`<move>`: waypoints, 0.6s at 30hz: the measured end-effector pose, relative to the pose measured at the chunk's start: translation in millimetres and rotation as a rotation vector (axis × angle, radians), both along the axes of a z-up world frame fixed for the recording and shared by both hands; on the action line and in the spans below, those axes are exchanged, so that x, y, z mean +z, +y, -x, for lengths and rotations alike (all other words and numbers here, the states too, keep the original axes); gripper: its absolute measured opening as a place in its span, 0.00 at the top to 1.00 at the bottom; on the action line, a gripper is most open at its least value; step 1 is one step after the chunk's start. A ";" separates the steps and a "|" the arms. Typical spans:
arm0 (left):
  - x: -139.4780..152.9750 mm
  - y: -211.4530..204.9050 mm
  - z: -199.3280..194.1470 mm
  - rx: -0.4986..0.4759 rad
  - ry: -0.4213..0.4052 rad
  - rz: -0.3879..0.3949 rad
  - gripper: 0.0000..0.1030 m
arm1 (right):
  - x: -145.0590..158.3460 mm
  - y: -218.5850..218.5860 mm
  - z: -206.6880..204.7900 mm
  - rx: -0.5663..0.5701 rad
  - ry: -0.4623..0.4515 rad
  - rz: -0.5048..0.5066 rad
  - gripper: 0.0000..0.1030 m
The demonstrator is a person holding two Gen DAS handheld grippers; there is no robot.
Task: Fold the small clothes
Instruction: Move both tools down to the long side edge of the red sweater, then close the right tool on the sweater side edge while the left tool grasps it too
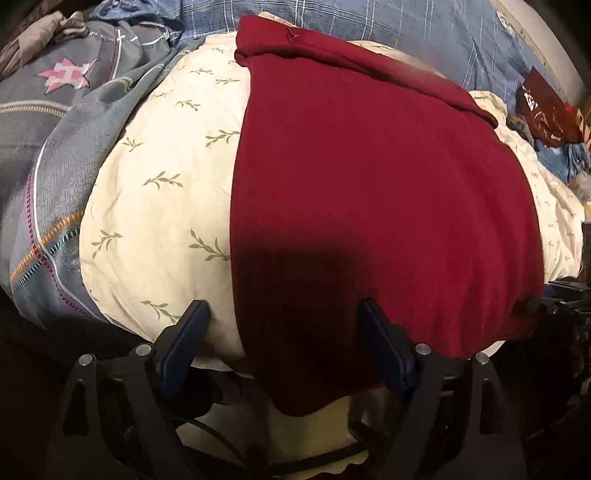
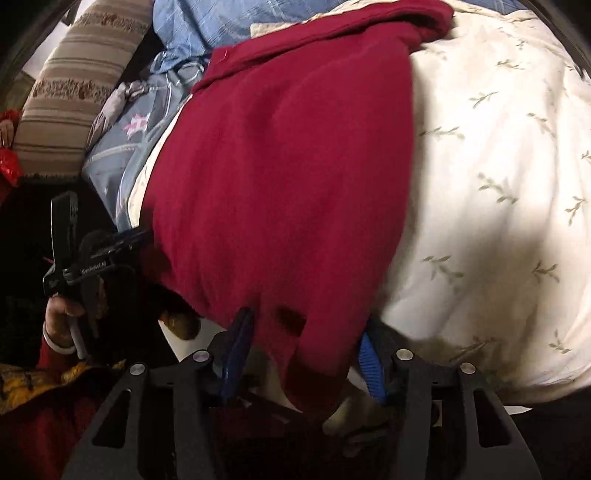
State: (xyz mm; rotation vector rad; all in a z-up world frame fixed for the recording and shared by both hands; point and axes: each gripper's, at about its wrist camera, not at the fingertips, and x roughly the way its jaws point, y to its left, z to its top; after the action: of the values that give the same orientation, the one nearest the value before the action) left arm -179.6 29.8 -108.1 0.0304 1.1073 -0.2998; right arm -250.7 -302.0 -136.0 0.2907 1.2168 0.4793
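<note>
One dark red garment (image 1: pixel 369 184) lies spread on a cream quilt (image 1: pixel 159 192) printed with small green sprigs, on a bed. Its knit is plain and thick, with a rolled fold along the far end and a small hole near the near hem, seen from the right wrist. The near edge droops over the quilt's rounded front.

The left tool (image 1: pixel 280 314) stands with its pads wide apart, straddling the garment's near left corner: one pad rests over bare quilt, the other against the red cloth, without pinching it. The right tool (image 2: pixel 306 332) has its blue pads apart on either side of a hanging flap of the same garment; whether they press it I cannot tell, as the picture is blurred. The person's hand (image 2: pixel 64 314) holds the left tool's grip.

Left of the garment the quilt shows a bare strip, then a grey patterned blanket (image 1: pixel 55 147). Right of it the quilt is open and wide. Blue checked bedding (image 1: pixel 369 22) lies beyond the far fold.
</note>
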 end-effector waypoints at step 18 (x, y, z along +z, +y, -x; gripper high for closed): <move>-1.8 -6.5 1.2 -0.001 -0.013 -0.020 0.17 | 10.8 15.5 2.5 0.014 -0.031 -0.019 0.88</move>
State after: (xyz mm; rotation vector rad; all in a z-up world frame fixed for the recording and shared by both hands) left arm -180.8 23.3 -109.8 0.0506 1.0979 -0.2895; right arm -253.2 -286.5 -125.1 0.2901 1.1848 0.5056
